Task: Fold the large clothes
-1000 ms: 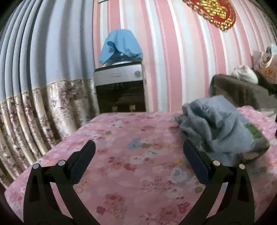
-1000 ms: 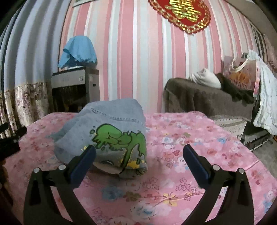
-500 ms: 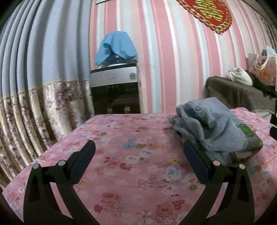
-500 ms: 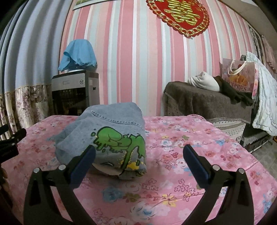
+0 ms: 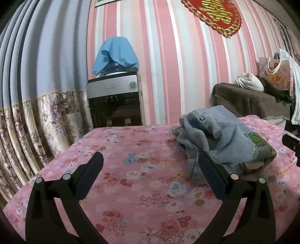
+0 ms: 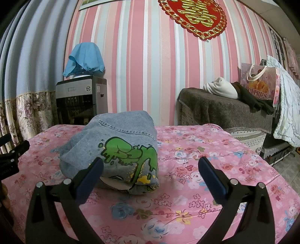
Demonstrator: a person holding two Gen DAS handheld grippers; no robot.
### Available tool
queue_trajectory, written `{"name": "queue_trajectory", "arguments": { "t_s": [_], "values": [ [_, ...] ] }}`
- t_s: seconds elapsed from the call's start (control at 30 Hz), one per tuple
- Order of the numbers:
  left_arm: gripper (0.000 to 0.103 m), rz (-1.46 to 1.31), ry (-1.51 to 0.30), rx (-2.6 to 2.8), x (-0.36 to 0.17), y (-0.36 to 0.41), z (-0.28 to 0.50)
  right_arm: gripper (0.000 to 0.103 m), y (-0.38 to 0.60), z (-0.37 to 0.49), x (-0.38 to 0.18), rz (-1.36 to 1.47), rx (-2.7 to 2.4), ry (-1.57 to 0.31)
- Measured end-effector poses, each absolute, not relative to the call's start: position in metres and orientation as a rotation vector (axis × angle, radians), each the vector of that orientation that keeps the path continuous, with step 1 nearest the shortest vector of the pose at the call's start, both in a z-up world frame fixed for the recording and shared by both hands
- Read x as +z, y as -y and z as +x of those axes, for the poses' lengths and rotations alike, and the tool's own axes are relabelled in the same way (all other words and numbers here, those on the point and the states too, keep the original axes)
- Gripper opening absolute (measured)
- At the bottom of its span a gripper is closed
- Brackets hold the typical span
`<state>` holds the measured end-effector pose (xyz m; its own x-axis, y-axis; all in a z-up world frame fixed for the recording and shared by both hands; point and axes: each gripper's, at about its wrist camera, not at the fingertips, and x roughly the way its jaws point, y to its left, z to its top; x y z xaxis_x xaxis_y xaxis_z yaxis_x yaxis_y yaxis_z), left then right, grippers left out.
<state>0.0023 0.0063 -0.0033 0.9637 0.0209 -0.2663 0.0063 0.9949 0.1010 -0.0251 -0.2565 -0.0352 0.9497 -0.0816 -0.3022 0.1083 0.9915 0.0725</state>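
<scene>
the denim garment [image 6: 120,146] lies folded in a thick bundle on the pink floral bedspread [image 6: 196,178], with its green cartoon print [image 6: 131,154] turned toward my right side. in the left wrist view the same bundle [image 5: 223,138] sits to the right of centre, its loose folded edges facing me and a bit of pale lining showing under the near corner.

my right tool [image 6: 150,169] hangs just in front of the bundle, jaws spread wide and holding nothing; its left finger overlaps the garment's near edge in the picture (whether it touches the cloth i cannot tell). my left tool [image 5: 150,165] is also wide open and empty, over bare bedspread, with its right finger close to the garment's near left corner. the tip of the other tool shows at the edge of each view.

behind the bed stands a water dispenser [image 6: 82,99] with a blue cloth [image 6: 84,58] draped over its bottle, next to a floral curtain [image 5: 43,116]. the wall is striped pink and white, with a red and gold ornament [image 6: 193,16] high up. to the right a brown-covered sofa [image 6: 225,112] carries a white bundle [image 6: 221,89] and a gift bag [image 6: 259,82].
</scene>
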Motion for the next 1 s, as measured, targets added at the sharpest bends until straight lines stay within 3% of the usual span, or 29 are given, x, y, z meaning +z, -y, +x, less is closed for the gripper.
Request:
{"name": "queue_trajectory", "arguments": {
  "t_s": [1.0],
  "values": [
    [0.100, 0.048, -0.259, -0.018, -0.004, -0.021, 0.000, 0.101, 0.254, -0.025, -0.036, 0.081, -0.097, -0.305]
  ]
}}
